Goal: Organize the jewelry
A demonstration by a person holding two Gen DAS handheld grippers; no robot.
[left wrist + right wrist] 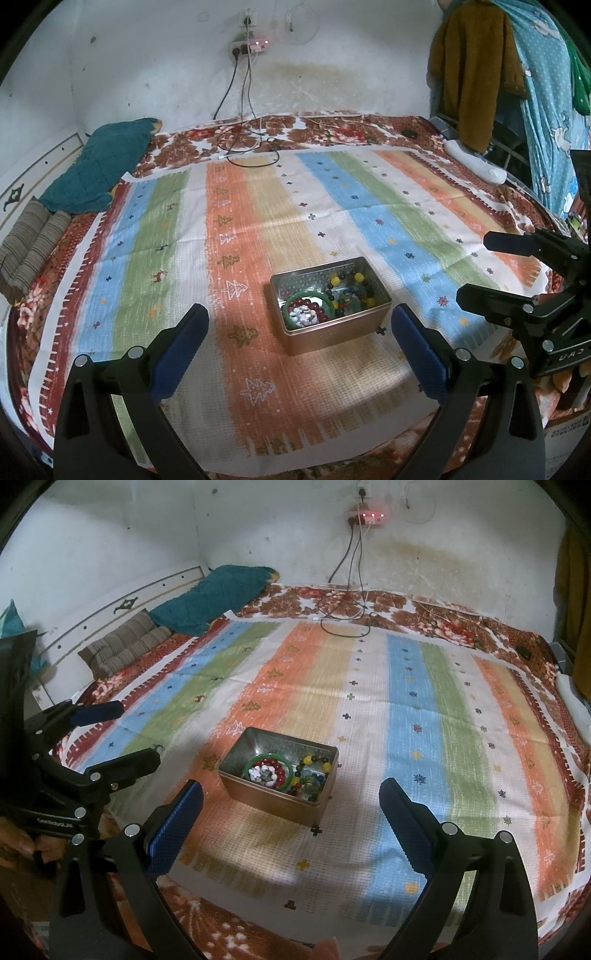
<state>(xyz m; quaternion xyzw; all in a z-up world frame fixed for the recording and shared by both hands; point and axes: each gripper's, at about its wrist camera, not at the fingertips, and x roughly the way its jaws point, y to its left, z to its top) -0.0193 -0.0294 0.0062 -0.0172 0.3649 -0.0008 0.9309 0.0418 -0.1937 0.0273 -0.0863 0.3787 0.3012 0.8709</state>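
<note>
Jewelry tin [330, 304] just beyond left claw [299, 328].

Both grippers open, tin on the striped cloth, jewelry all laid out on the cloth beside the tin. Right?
Not quite. The jewelry lies inside the tin, not beside it; the left wrist view shows it. Left gripper and right gripper are open.

Home bedroom: bed under striped cloth [258, 206], teal pillow [103, 166], hanging clothes [476, 74], wall power strip [249, 46].
</note>
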